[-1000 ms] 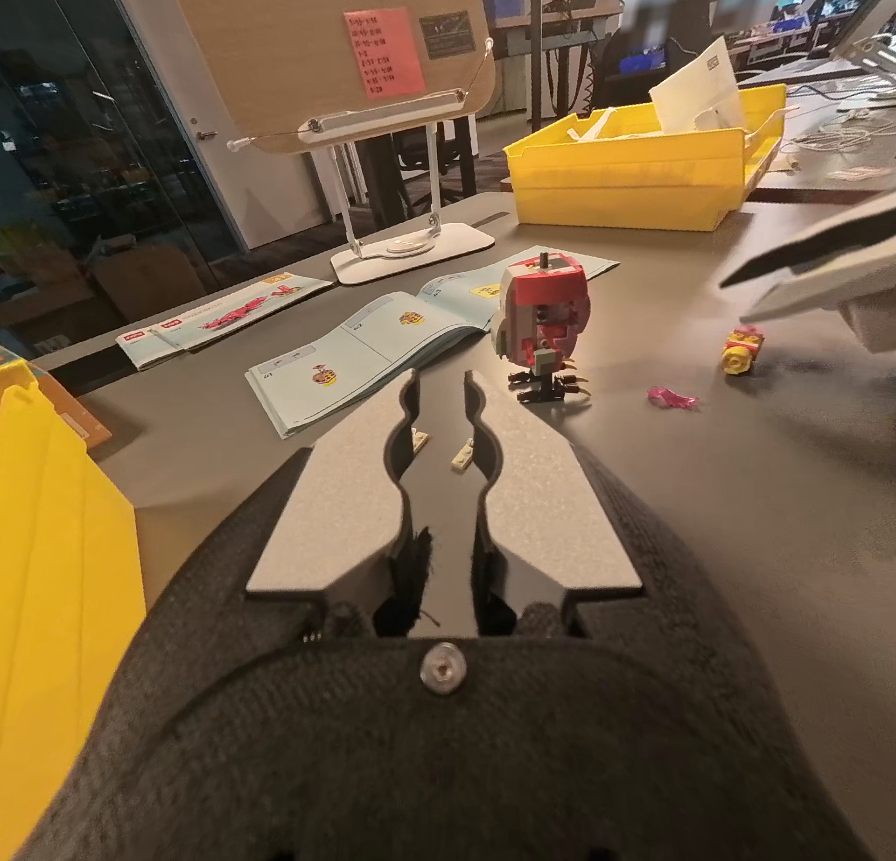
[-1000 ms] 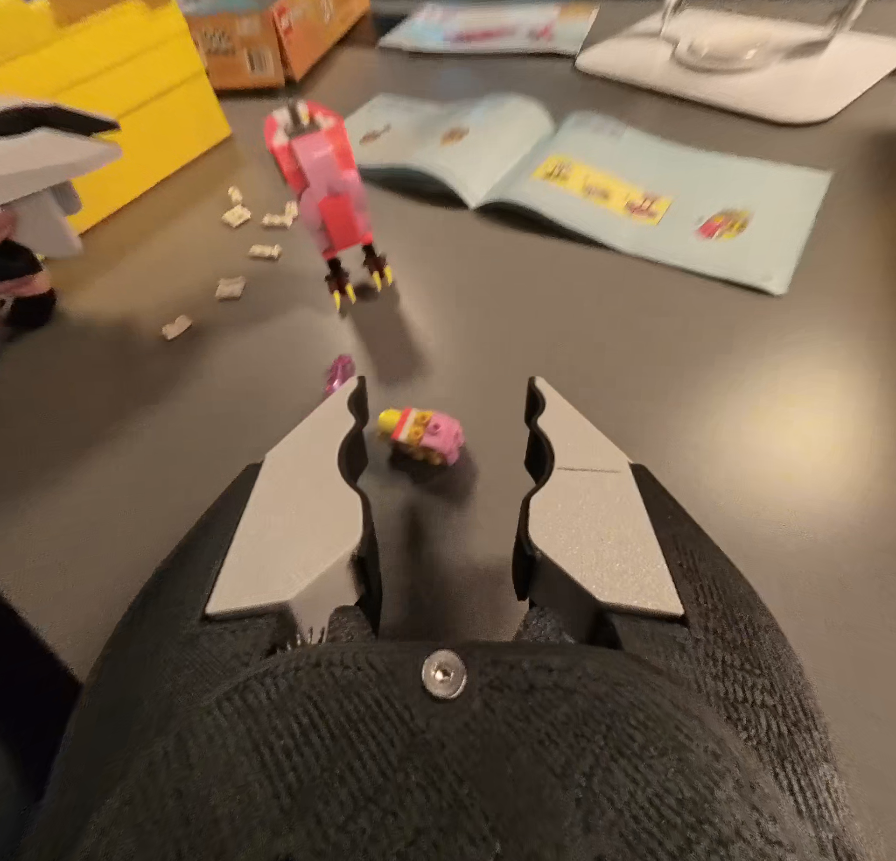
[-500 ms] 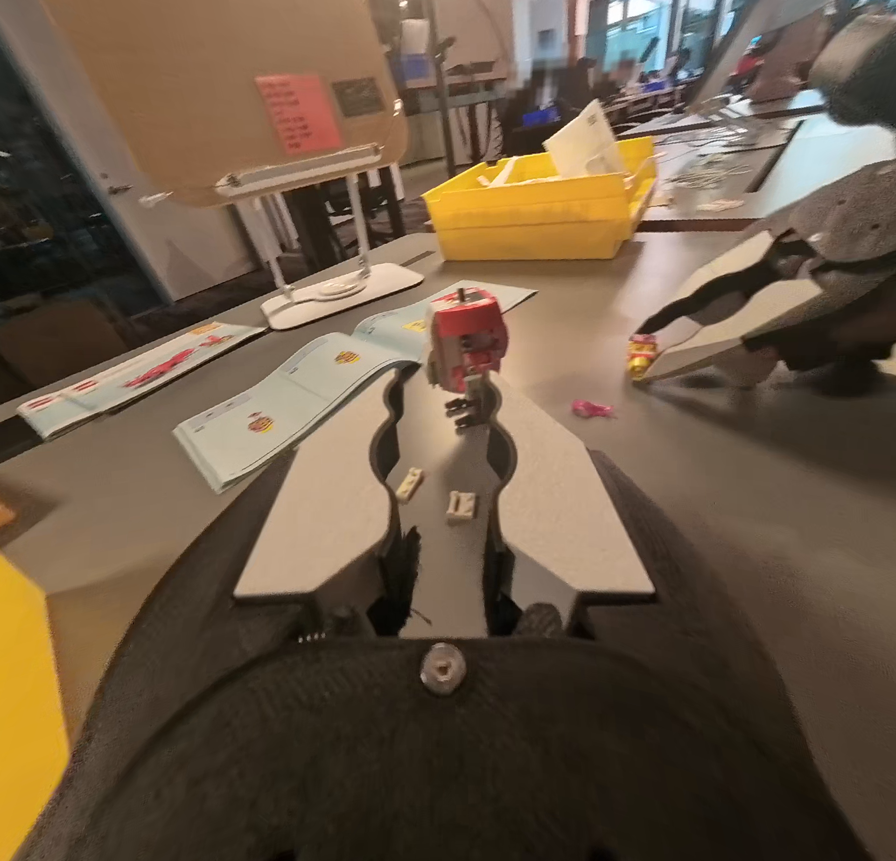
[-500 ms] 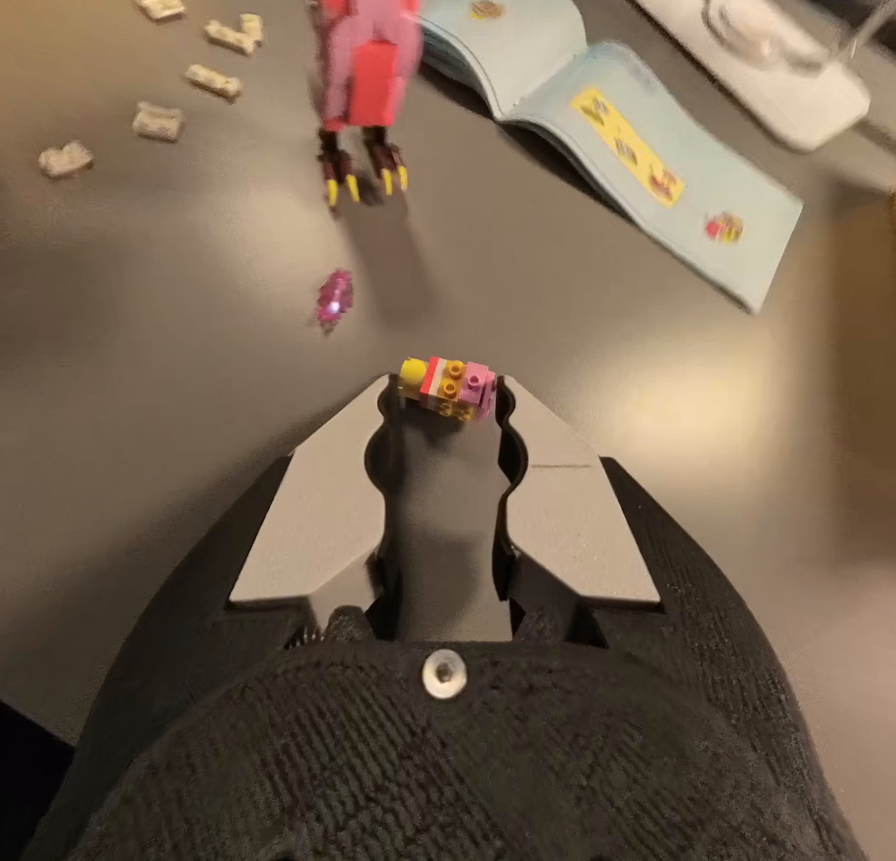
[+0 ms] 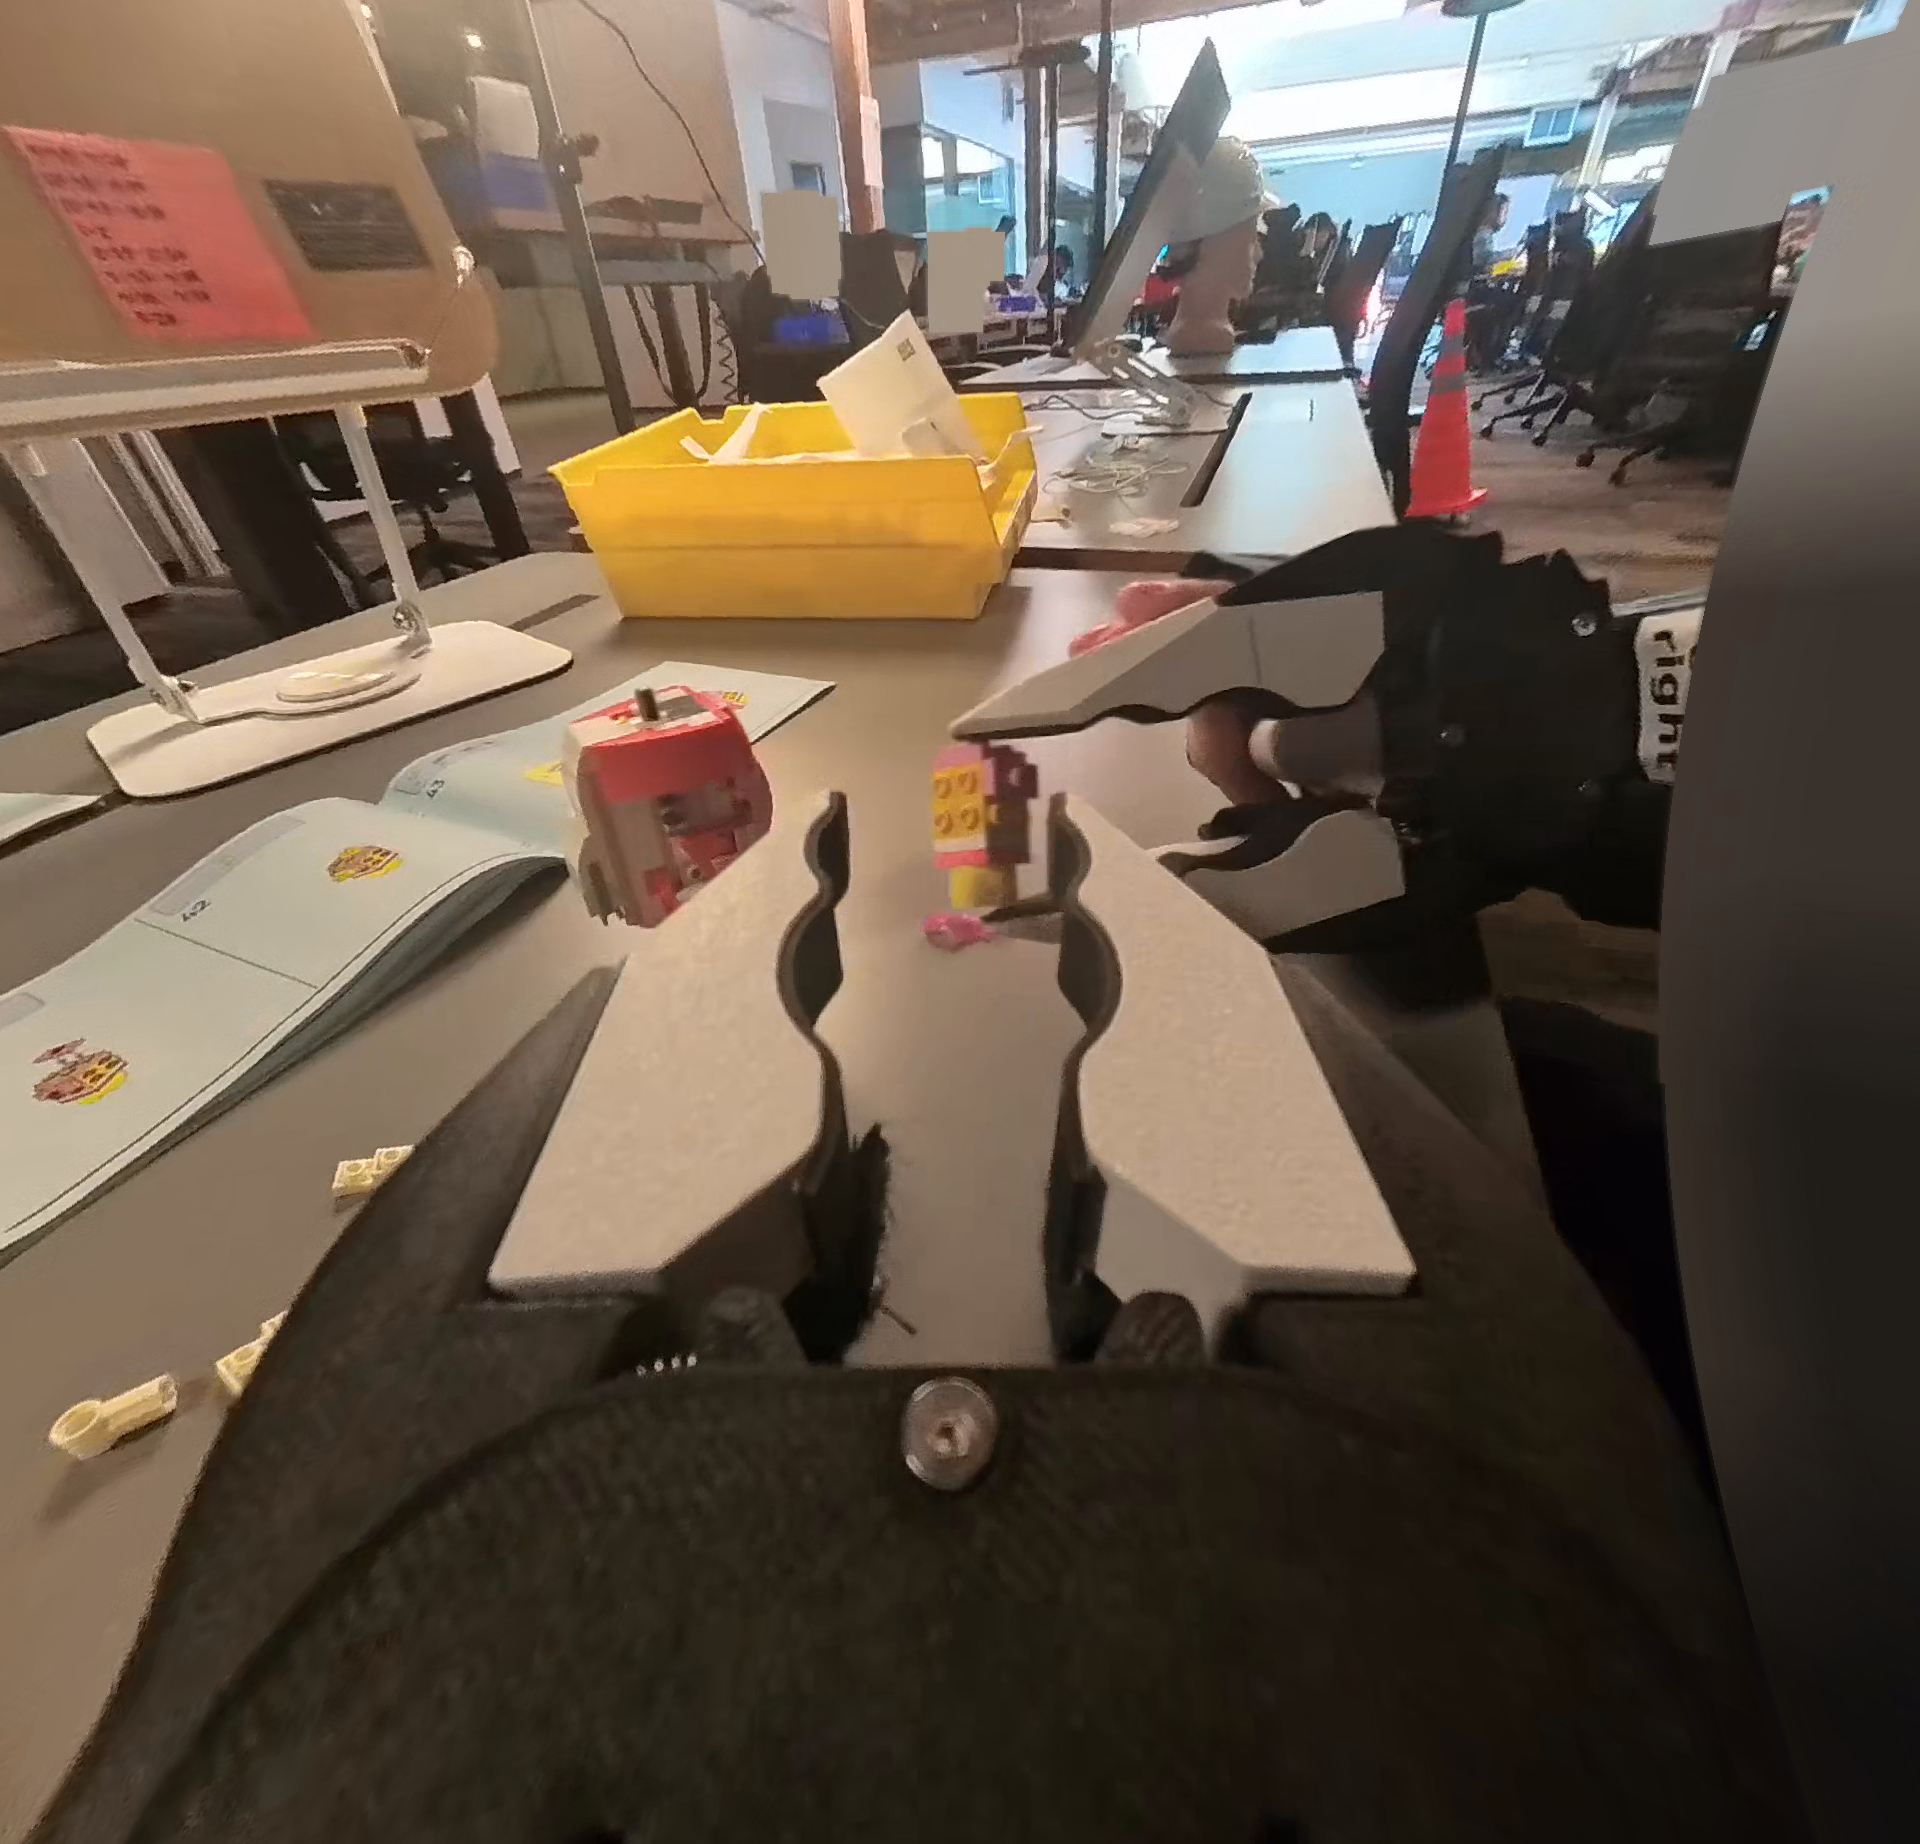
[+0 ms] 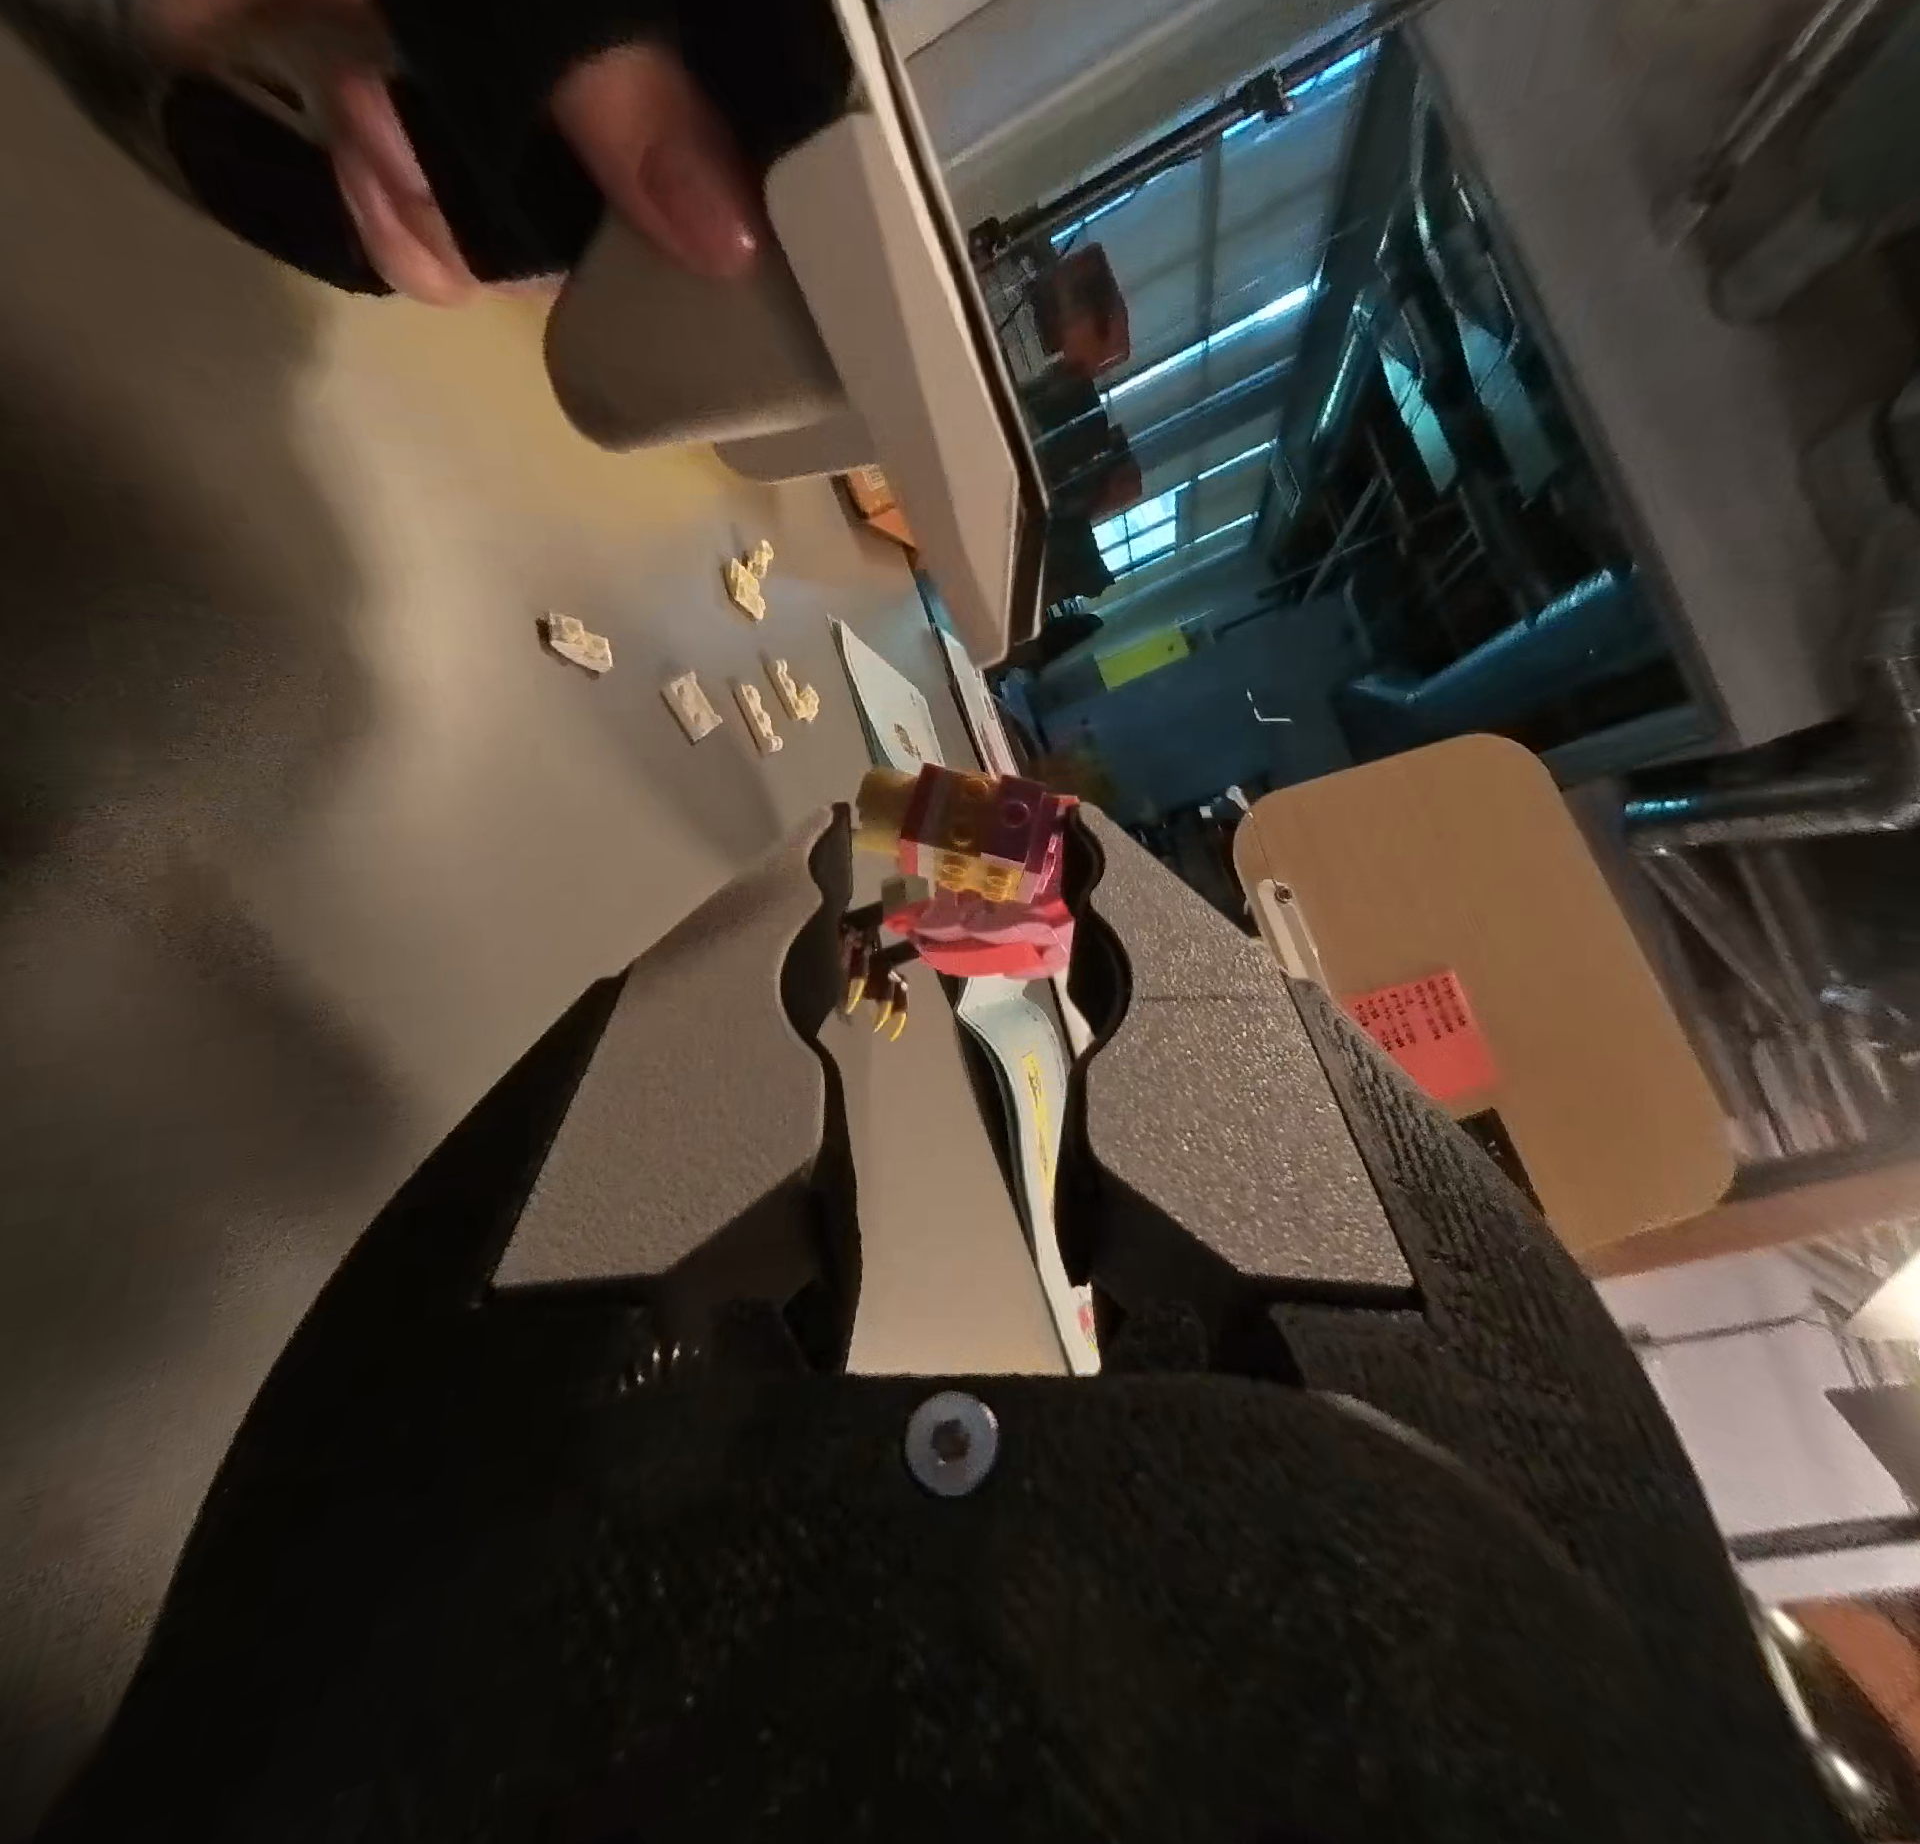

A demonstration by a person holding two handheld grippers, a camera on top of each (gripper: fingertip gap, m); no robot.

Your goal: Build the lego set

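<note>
My right gripper (image 6: 956, 833) is shut on a small pink, orange and yellow brick assembly (image 6: 961, 838), held at its fingertips above the table. In the left wrist view the right gripper (image 5: 982, 828) is turned on its side, with the assembly (image 5: 971, 818) upright between its upper and lower finger. The red and pink bird body (image 5: 665, 818) stands on the table, left of my left gripper (image 5: 945, 818), which is open with nothing between its fingers. The bird (image 6: 982, 937) also shows behind the assembly in the right wrist view. The left gripper's fingers (image 6: 686, 371) and a hand are at the top there.
An open instruction booklet (image 5: 312, 921) lies left of the bird. A small pink piece (image 5: 956, 930) lies on the table under the assembly. Loose cream pieces (image 5: 369, 1171) (image 6: 691, 703) lie near the left. A yellow bin (image 5: 800, 537) and a stand's white base (image 5: 312, 682) are behind. Both grippers' tips are close together, under 4 cm apart.
My right gripper closed on the small assembly on the table, lifted it and rolled onto its side. My left gripper opened wider and swung right, so the bird now sits left of its fingers.
</note>
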